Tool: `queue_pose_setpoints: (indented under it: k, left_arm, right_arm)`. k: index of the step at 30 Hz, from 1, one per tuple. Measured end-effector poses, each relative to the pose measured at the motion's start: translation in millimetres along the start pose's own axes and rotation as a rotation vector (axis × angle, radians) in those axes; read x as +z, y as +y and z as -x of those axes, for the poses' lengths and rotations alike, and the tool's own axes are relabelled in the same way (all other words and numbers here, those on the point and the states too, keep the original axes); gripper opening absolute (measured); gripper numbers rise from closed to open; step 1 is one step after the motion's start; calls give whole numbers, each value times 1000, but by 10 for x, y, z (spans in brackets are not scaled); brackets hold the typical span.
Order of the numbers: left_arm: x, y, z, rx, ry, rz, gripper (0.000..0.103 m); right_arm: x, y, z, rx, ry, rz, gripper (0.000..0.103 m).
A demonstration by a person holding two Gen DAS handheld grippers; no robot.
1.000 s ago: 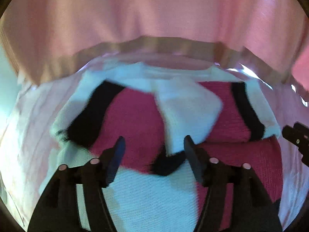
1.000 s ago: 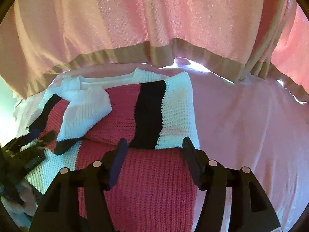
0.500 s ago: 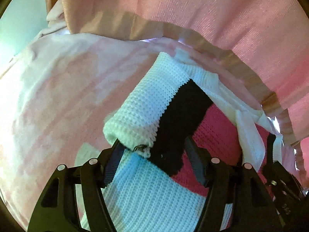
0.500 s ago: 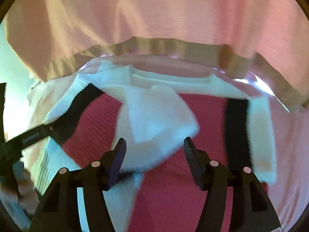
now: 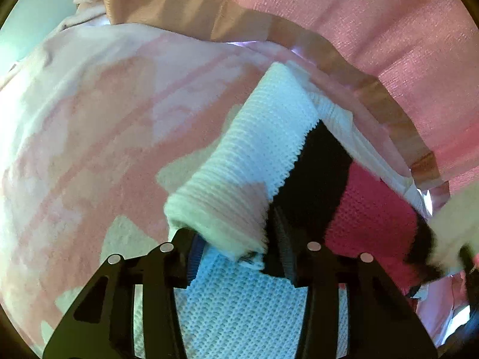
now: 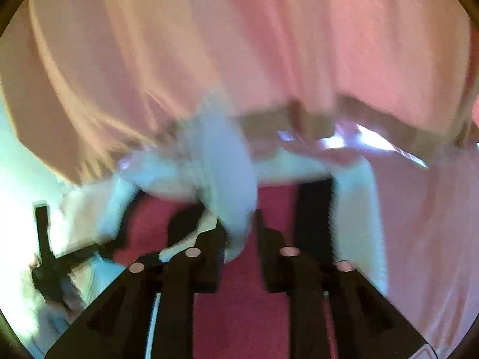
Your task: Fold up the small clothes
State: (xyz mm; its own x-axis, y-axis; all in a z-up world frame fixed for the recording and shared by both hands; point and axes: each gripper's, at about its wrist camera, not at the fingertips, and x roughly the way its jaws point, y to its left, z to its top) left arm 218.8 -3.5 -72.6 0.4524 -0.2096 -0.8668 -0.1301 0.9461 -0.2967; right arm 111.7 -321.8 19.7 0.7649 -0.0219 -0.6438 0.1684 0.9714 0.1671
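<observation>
A knitted sweater (image 5: 371,218) in white, black and deep pink blocks is being seen lying on a pale pink sheet (image 5: 89,125), with a pink curtain (image 5: 374,24) edged in a tan band hanging just behind it. In the left wrist view, the left gripper (image 5: 236,257) is being closed on a white ribbed sleeve cuff (image 5: 218,209) of the sweater; the cuff is lying between the two fingers (image 5: 283,251), and both appear to be touching its knit, the cuff being bunched up between them. Below the cuff, a white knit panel (image 5: 239,308) of the sweater is being seen between the gripper's arms. In the right wrist view, which is heavily blurred, the right gripper (image 6: 239,233) is being narrowed around a white fold of fabric (image 6: 230,185), the other sleeve of the same sweater, which is being lifted up off the pink body panel (image 6: 239,299). The sleeve is running down between the fingers (image 6: 215,239) and looks to be pinched there, though the blur is leaving the contact uncertain. At the left edge of that view, the other gripper (image 6: 51,263) is being seen as a dark shape over the sweater's white edge.
</observation>
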Motion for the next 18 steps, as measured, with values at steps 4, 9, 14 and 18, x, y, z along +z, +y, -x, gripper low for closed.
queue_pose_setpoints:
  k: [4, 9, 14, 18]
  left_arm:
    - [-47, -105, 24, 12, -23, -10, 50]
    - [-33, -57, 74, -60, -18, 77, 59]
    - [49, 137, 24, -131, -4, 183, 56]
    - [123, 262, -16, -129, 2, 212, 16]
  right_arm:
    - [-376, -527, -356, 15, 155, -125, 38]
    - [-221, -552, -280, 74, 101, -162, 64]
    - [-190, -571, -564, 19, 137, -208, 66]
    - [-153, -565, -572, 57, 103, -226, 7]
